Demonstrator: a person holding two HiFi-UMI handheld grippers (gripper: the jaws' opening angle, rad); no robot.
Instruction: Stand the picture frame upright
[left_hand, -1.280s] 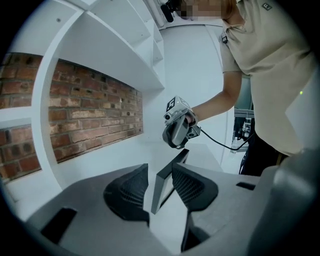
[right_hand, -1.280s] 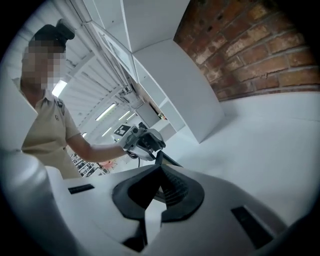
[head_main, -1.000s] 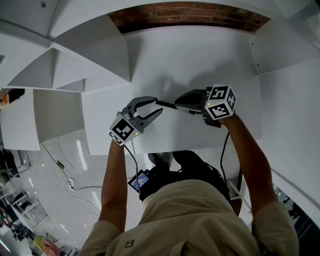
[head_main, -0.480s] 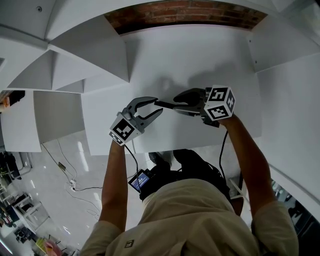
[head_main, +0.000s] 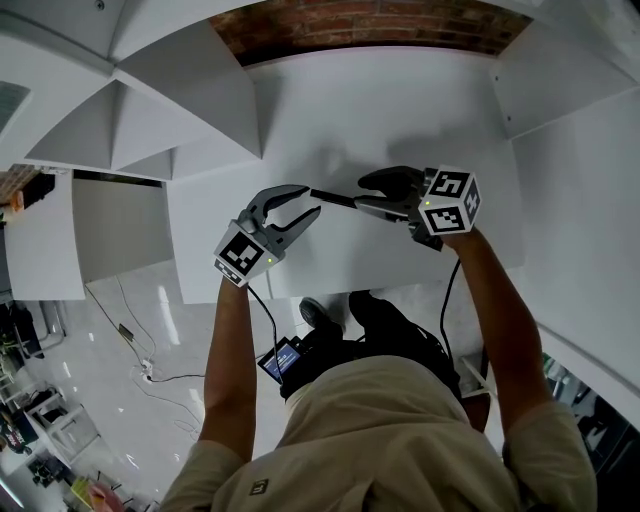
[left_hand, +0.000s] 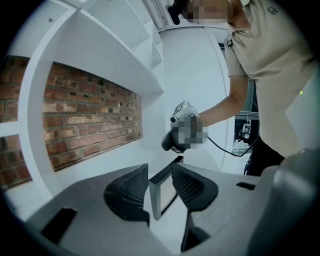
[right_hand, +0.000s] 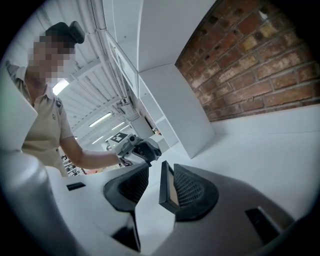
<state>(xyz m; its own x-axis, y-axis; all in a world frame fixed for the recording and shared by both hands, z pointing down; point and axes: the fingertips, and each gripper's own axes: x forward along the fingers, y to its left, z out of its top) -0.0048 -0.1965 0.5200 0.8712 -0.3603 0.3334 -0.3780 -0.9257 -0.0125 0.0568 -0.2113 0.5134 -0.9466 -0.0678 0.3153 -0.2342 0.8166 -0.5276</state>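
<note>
The picture frame (head_main: 335, 197), thin and black-edged, stands on its edge on the white shelf (head_main: 400, 110), reaching from one gripper to the other. In the right gripper view the frame (right_hand: 167, 187) sits between the jaws, close against the right pad (right_hand: 192, 190) and apart from the left one. My right gripper (head_main: 362, 194) is open; its jaws have just been opening with the frame between them. My left gripper (head_main: 310, 201) is open too. The frame's other end (left_hand: 161, 195) stands between the left gripper's pads, with a gap on the left side.
A brick wall (head_main: 370, 25) closes the back of the shelf bay. White side panels (head_main: 190, 110) (head_main: 560, 90) stand at left and right. The shelf's front edge (head_main: 330, 290) runs just below the grippers, with the floor and cables (head_main: 150, 370) beneath.
The right gripper's jaws have spread apart from the frame, which stays standing on its edge. Both hands have hardly moved.
</note>
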